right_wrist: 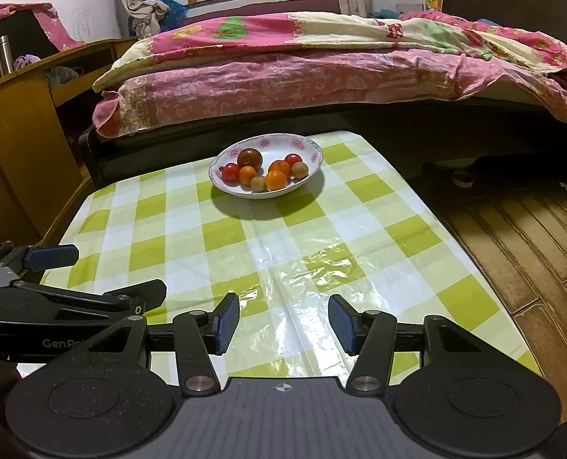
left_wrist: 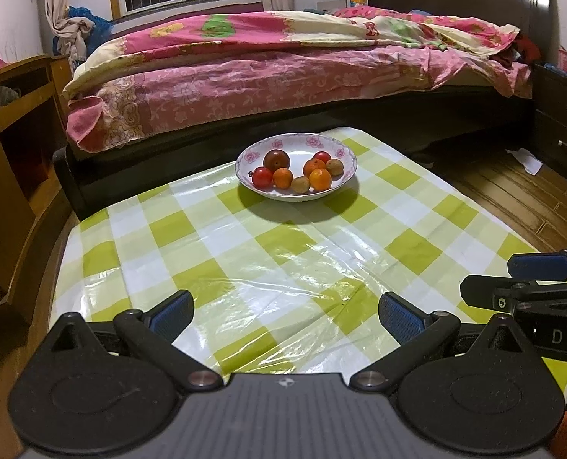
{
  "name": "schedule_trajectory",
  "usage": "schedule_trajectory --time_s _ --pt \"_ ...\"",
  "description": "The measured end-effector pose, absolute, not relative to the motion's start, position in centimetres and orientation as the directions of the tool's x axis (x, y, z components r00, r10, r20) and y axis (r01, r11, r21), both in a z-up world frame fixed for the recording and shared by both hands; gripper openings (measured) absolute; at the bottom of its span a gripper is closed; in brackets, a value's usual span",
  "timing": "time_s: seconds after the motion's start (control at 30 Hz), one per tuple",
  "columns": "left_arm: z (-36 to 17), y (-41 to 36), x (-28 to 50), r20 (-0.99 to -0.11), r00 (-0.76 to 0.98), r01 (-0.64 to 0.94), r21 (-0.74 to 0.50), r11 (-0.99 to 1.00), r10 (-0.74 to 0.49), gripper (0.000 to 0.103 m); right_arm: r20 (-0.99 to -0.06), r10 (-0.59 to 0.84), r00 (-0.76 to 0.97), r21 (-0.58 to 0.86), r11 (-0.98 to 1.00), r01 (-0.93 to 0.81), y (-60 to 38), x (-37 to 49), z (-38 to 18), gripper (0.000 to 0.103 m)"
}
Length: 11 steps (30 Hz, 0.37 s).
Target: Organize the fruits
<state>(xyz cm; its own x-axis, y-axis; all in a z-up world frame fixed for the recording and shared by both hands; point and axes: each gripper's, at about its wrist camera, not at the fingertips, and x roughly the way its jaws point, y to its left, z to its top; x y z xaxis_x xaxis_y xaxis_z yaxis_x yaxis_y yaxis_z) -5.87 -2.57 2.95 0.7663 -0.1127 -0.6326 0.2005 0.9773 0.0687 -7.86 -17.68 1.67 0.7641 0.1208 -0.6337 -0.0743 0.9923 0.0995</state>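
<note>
A white bowl with pink flowers (left_wrist: 344,153) (right_wrist: 314,153) stands at the far end of the green-checked table (left_wrist: 245,267) (right_wrist: 360,248). It holds several small fruits: a dark red one (left_wrist: 276,160) (right_wrist: 250,158), red ones (left_wrist: 262,176) (right_wrist: 230,172), orange ones (left_wrist: 320,179) (right_wrist: 276,180) and tan ones (left_wrist: 300,184) (right_wrist: 258,183). My left gripper (left_wrist: 286,315) hangs open over the near part of the table, nothing between its fingers. My right gripper (right_wrist: 283,321) is also open and empty, beside the left one. Both are well short of the bowl.
A bed with a pink floral quilt (left_wrist: 283,61) runs behind the table. A wooden desk (left_wrist: 12,122) stands at the left, a dark nightstand (left_wrist: 562,114) at the right. Wooden floor (right_wrist: 532,237) lies right of the table, with white paper (left_wrist: 526,158) on it.
</note>
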Motion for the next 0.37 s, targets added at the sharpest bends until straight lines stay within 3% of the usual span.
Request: schedule_trajectory --time_s 0.37 --pt "3.06 -2.49 -6.16 -0.625 0.774 0.197 0.085 0.977 -0.101 0.103 -0.634 0.121 0.764 0.099 0.992 -0.076 -17.51 -8.23 1.57 0.049"
